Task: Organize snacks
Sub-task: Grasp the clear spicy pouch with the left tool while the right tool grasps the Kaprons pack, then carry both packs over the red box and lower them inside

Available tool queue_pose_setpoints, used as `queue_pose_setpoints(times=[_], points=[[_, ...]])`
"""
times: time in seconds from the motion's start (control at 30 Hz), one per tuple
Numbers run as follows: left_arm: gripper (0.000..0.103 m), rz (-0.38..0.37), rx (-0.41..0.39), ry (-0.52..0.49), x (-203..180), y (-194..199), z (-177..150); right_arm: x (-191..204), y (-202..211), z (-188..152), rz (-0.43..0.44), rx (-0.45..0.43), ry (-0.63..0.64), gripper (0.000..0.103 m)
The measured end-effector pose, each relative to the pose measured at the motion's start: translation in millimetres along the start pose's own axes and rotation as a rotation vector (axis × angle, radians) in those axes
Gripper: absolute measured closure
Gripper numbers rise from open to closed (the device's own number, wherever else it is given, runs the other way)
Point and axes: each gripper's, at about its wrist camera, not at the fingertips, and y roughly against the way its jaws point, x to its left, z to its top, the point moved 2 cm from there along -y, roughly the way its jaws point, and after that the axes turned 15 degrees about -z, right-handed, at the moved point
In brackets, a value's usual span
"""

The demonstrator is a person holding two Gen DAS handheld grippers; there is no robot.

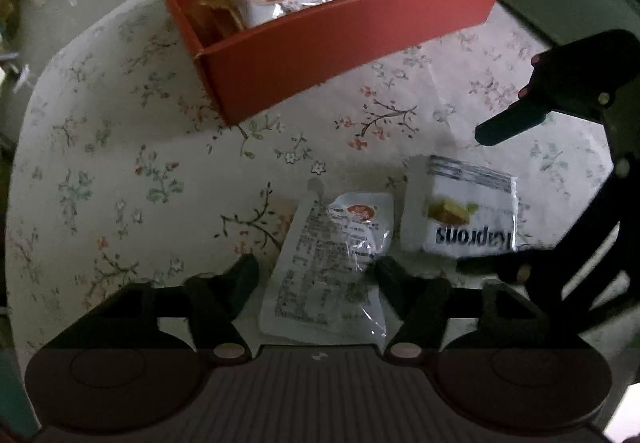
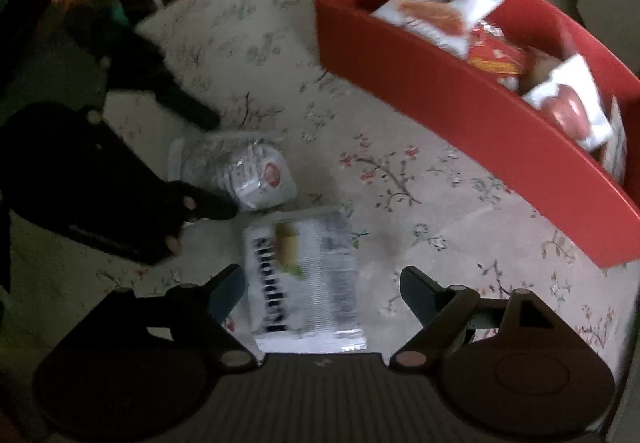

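A red box (image 1: pixel 320 55) with several snack packs stands at the back of the floral table; it also shows in the right wrist view (image 2: pixel 460 111). A clear pouch with a red logo (image 1: pixel 332 263) lies between the fingers of my open left gripper (image 1: pixel 316 271); it shows in the right wrist view (image 2: pixel 248 171). A white wafer pack (image 1: pixel 464 215) lies beside it. In the right wrist view that wafer pack (image 2: pixel 304 275) lies between the fingers of my open right gripper (image 2: pixel 324 283). Neither gripper grips anything.
The table has a floral cloth (image 1: pixel 120 171) with rounded edges. The right gripper (image 1: pixel 472 199) reaches in from the right in the left wrist view; the left gripper (image 2: pixel 216 163) from the left in the right wrist view. Floor and furniture lie beyond.
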Motion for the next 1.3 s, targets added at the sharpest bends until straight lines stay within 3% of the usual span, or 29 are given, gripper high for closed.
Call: queue_pose_setpoints(times=[0.03, 0.1, 0.2, 0.27, 0.3, 0.63, 0.93, 1.3], points=[[0.025, 0.013, -0.005, -0.018, -3.7, -1.9, 2.1, 1.7, -1.1, -0.2, -0.017, -0.019, 0.001, 0.003], [0.025, 0.017, -0.008, -0.005, -4.2, -5.7, 7.7, -3.5, -2.3, 0.1, -0.007, -0.010, -0.029, 0.004], [0.027, -0.004, -0.019, 0.028, -1.6, -11.4, 17.5, -19.2, -1.2, -2.0, -0.023, 0.001, -0.102, 0.020], [0.037, -0.005, -0.019, 0.023, -3.8, -8.6, 18.9, -28.9, -0.1, -3.9, -0.030, 0.001, -0.143, 0.036], [0.038, -0.001, -0.019, 0.016, -6.0, -8.4, 19.0, -32.6, -1.1, -5.6, -0.047, 0.003, -0.159, 0.038], [0.040, 0.052, -0.039, 0.094, -10.1, -4.5, 13.2, -30.7, 4.0, -11.7, -0.069, 0.008, -0.190, 0.039], [0.040, 0.015, -0.140, 0.178, -11.6, 19.8, 19.9, -48.8, 35.8, -15.1, -0.105, -0.070, -0.274, 0.039], [0.039, 0.007, -0.233, 0.169, -25.4, 42.4, 43.5, -70.7, 67.9, -12.4, -0.188, -0.154, -0.343, 0.039]])
